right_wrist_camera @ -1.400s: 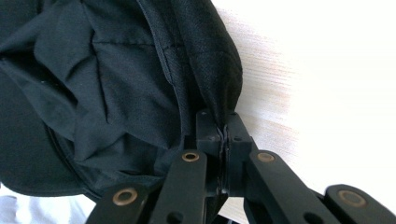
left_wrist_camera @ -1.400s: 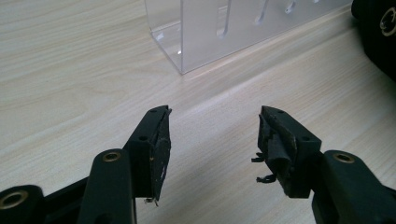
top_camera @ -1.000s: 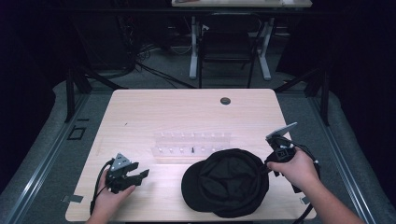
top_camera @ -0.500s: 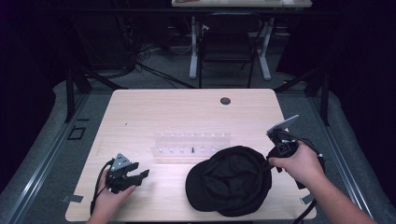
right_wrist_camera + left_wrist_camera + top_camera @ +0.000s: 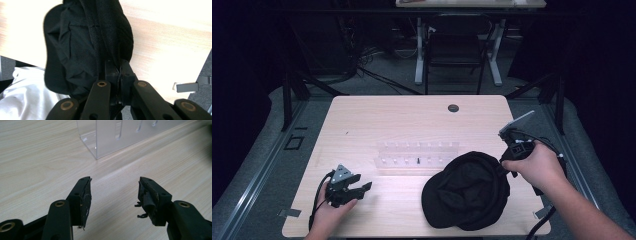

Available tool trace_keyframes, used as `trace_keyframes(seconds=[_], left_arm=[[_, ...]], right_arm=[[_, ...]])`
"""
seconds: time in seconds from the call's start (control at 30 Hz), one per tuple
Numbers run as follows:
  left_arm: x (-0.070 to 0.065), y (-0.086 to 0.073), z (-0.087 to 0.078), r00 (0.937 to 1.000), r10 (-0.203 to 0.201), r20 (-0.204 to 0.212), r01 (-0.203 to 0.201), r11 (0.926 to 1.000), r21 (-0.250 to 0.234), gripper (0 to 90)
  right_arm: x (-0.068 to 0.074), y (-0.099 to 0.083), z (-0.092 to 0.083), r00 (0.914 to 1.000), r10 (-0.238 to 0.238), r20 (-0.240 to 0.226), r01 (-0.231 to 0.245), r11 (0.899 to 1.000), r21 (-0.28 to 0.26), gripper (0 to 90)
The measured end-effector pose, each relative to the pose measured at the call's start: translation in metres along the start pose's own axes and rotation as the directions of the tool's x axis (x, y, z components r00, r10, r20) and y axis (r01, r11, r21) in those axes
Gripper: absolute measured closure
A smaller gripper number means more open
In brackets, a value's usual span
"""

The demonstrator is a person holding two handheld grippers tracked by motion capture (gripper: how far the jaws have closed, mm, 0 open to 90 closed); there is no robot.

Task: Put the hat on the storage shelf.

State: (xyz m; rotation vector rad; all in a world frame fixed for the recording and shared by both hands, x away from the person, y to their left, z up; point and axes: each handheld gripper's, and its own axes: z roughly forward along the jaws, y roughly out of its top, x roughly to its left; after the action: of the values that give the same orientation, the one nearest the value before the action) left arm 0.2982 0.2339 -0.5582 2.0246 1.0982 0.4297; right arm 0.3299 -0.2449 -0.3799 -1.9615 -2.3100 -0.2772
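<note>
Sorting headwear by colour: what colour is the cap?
Plain black cap, clearest in the high view.

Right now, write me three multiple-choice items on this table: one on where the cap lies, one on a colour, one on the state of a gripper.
1. Where does the cap lie on the table?
A. far left corner
B. near right part
C. on top of the clear rack

2. What colour is the cap?
A. black
B. red
C. white

3. How does the left gripper stand?
A. shut on the cap
B. shut on the rack
C. open, holding nothing

Answers: B, the high view shows it by the near edge, beside the right gripper; A, its fabric is black in both views; C, bare wood shows between its spread jaws, short of the clear rack.
</note>
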Motion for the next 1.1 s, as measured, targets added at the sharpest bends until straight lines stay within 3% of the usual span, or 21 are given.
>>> trace_keyframes(seconds=[0.17,0.27,0.3,0.37,0.53,0.6,0.63,0.67,0.7,0.83,0.9,1.1], left_arm=[[0.000,0.000,0.000,1.0000,0.002,-0.001,-0.002,1.0000,0.002,44.5],[0.000,0.000,0.000,1.0000,0.002,-0.001,-0.002,1.0000,0.002,44.6],[0.000,0.000,0.000,1.0000,0.002,-0.001,-0.002,1.0000,0.002,44.5],[0.000,0.000,0.000,1.0000,0.002,-0.002,-0.002,1.0000,0.002,44.5],[0.000,0.000,0.000,1.0000,0.003,-0.001,-0.003,1.0000,0.002,44.5],[0.000,0.000,0.000,1.0000,0.002,0.000,-0.002,1.0000,0.003,44.6],[0.000,0.000,0.000,1.0000,0.002,0.000,-0.002,1.0000,0.003,44.5],[0.000,0.000,0.000,1.0000,0.003,0.000,-0.003,1.0000,0.002,44.6],[0.000,0.000,0.000,1.0000,0.006,0.001,-0.006,0.9999,0.009,44.5],[0.000,0.000,-0.001,1.0000,0.005,0.000,-0.005,0.9998,0.019,44.6],[0.000,0.000,-0.001,1.0000,0.008,-0.001,-0.008,0.9998,0.017,44.6],[0.000,0.001,-0.002,1.0000,0.007,-0.002,-0.007,0.9999,0.014,44.5]], right_arm=[[0.006,0.003,-0.012,1.0000,0.007,0.000,-0.007,1.000,0.004,87.8],[0.008,0.005,-0.018,0.9994,0.027,-0.021,-0.027,1.000,0.007,87.8],[0.010,0.005,-0.018,0.9982,0.053,-0.028,-0.053,0.999,-0.005,87.8],[0.009,0.006,-0.022,0.9977,0.055,-0.040,-0.054,0.998,0.025,87.9],[0.010,0.008,-0.027,0.9890,0.097,-0.111,-0.093,0.995,0.039,87.9],[0.009,0.009,-0.031,0.9867,0.092,-0.134,-0.084,0.994,0.064,87.9],[0.010,0.008,-0.031,0.9818,0.118,-0.149,-0.112,0.993,0.046,87.9],[0.009,0.009,-0.034,0.9830,0.103,-0.152,-0.094,0.993,0.066,88.0],[0.011,0.009,-0.034,0.9798,0.121,-0.159,-0.114,0.992,0.051,88.0],[0.012,0.010,-0.042,0.9758,0.117,-0.185,-0.108,0.992,0.058,88.0],[0.014,0.009,-0.044,0.9679,0.136,-0.212,-0.129,0.991,0.045,88.0],[0.015,0.010,-0.053,0.9434,0.145,-0.298,-0.135,0.989,0.054,88.1]])
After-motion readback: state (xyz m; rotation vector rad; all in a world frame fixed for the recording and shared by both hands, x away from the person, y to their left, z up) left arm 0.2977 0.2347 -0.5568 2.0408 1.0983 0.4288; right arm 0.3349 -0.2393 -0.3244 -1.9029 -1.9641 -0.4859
